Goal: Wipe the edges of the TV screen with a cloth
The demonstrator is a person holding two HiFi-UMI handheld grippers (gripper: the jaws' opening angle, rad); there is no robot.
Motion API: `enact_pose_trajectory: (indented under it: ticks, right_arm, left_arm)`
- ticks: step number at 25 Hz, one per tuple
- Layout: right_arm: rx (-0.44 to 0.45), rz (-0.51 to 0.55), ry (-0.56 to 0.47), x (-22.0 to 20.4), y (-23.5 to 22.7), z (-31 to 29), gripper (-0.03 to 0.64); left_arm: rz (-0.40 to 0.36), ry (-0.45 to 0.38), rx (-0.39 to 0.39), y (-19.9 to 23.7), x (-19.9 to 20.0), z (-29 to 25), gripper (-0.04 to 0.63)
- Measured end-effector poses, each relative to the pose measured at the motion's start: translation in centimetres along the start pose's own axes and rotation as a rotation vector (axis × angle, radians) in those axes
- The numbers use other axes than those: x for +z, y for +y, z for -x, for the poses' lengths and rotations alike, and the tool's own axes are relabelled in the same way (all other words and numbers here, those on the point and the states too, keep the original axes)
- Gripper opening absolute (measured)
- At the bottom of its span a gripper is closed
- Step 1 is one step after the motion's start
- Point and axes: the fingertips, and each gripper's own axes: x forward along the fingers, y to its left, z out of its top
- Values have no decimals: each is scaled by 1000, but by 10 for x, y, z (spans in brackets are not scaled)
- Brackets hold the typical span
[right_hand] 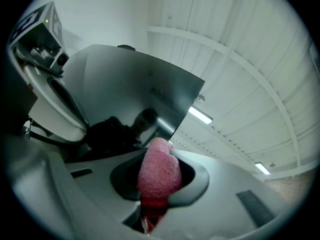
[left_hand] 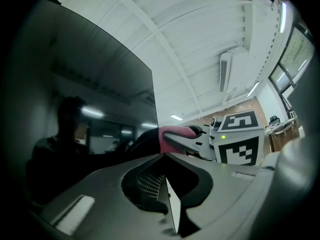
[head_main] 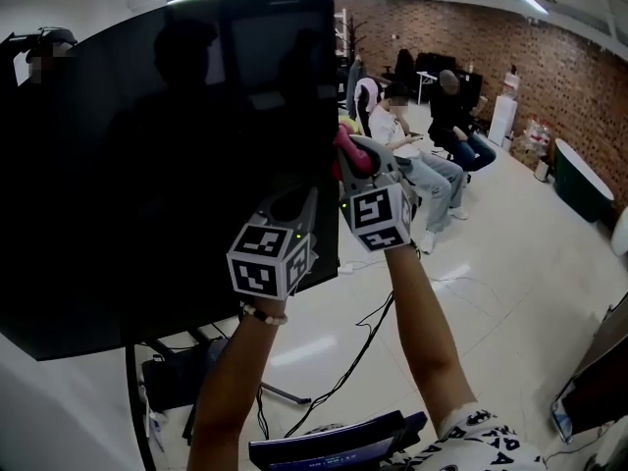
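A large black TV screen [head_main: 167, 165] on a stand fills the left of the head view; its right edge [head_main: 335, 106] runs top to bottom. My right gripper [head_main: 355, 160] is shut on a pink cloth [head_main: 347, 151] pressed against that edge at mid height. In the right gripper view the cloth [right_hand: 159, 171] bulges out between the jaws, with the TV [right_hand: 130, 94] just beyond. My left gripper [head_main: 299, 206] sits lower on the same edge. In the left gripper view the thin panel edge [left_hand: 170, 204] runs between its closed jaws, and the cloth [left_hand: 175, 132] shows above.
Two people sit on chairs [head_main: 417, 150] behind the TV's right side, before a brick wall [head_main: 549, 57]. Cables [head_main: 363, 337] trail over the white floor. The TV stand's leg [head_main: 130, 400] is below the screen. A dark chair back [head_main: 334, 444] is at the bottom.
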Motion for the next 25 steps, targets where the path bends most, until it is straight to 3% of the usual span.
enact_pose_trajectory:
  ticks: [14, 21, 25]
  right_arm:
    - [-121, 88, -135, 122, -87, -38, 67]
    - [-136, 106, -180, 175, -117, -47, 67]
    - [-121, 175, -204, 202, -130, -53, 67]
  left_arm:
    - [-83, -90, -33, 16, 108, -4, -2]
    - [-125, -122, -49, 12, 140, -3, -2]
    - [-128, -127, -46, 13, 143, -1, -2]
